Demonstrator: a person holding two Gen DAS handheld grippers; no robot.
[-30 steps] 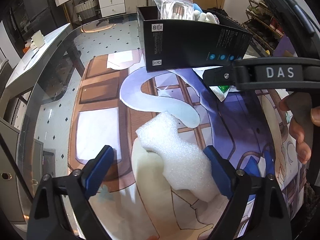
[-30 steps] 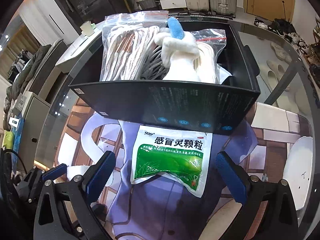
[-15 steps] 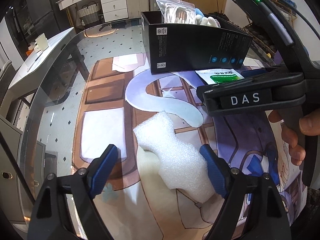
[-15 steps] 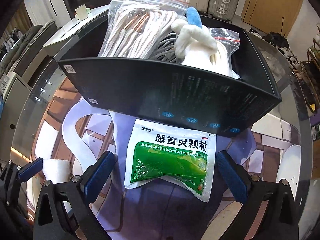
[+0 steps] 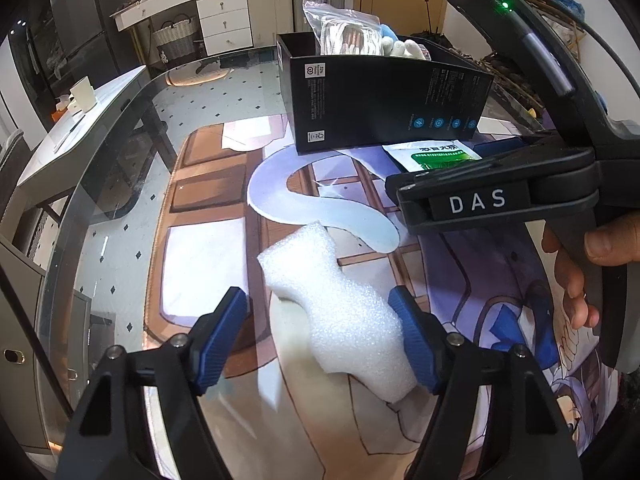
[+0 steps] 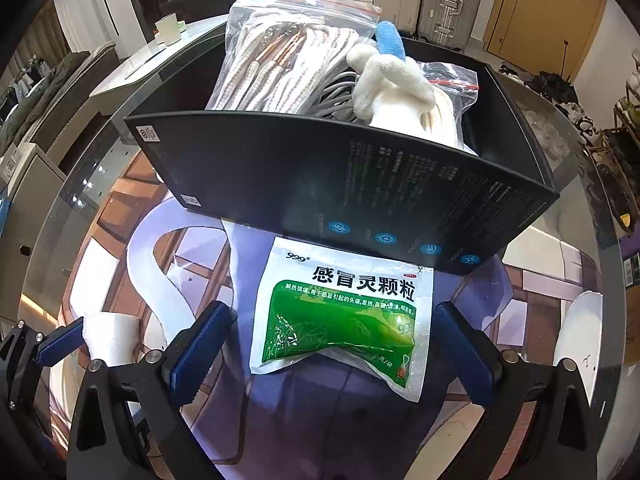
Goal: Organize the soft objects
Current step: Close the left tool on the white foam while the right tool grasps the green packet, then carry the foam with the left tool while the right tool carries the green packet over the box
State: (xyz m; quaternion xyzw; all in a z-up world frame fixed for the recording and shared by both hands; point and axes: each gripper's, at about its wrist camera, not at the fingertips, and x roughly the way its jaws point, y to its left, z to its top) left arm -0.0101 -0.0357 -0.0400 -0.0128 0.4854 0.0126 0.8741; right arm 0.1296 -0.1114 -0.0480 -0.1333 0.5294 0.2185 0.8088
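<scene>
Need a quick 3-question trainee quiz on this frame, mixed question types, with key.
1. True or false: the white foam block lies inside the black cardboard box.
2. Which item lies between the open right gripper fingers? A) zip bag of striped cords B) green-and-white medicine sachet C) plush toy
3. Fill in: the left gripper is ____ around the foam block, its fingers not yet closed on it.

Key: 1 false, it lies on the printed table mat; 2 B; 3 open.
</scene>
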